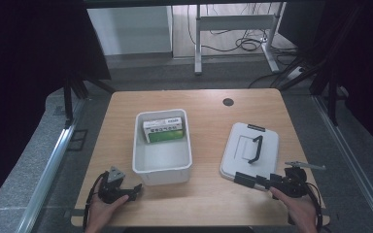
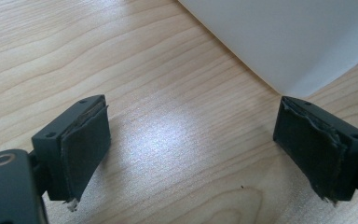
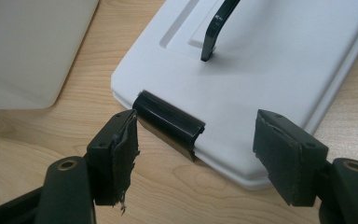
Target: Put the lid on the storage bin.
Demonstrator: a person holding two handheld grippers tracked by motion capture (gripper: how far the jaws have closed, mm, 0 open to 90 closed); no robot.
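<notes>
A white open bin (image 1: 161, 165) stands mid-table with a green and white box (image 1: 163, 129) lying in its far end. To its right lies the flat white lid (image 1: 267, 150), which has a black handle (image 1: 256, 148) and a black end clip (image 3: 169, 122). My left gripper (image 1: 137, 190) rests open on the wood by the bin's near left corner (image 2: 284, 56), nothing between its pads (image 2: 86, 149). My right gripper (image 1: 245, 180) is open at the lid's near edge (image 3: 242, 154), its jaws on either side of the black clip.
A round black grommet (image 1: 228, 102) sits in the tabletop (image 1: 209, 194) at the back. Beyond the table stand a desk frame (image 1: 233, 34) and loose cables (image 1: 250, 44) on the floor. Dark curtains flank both sides.
</notes>
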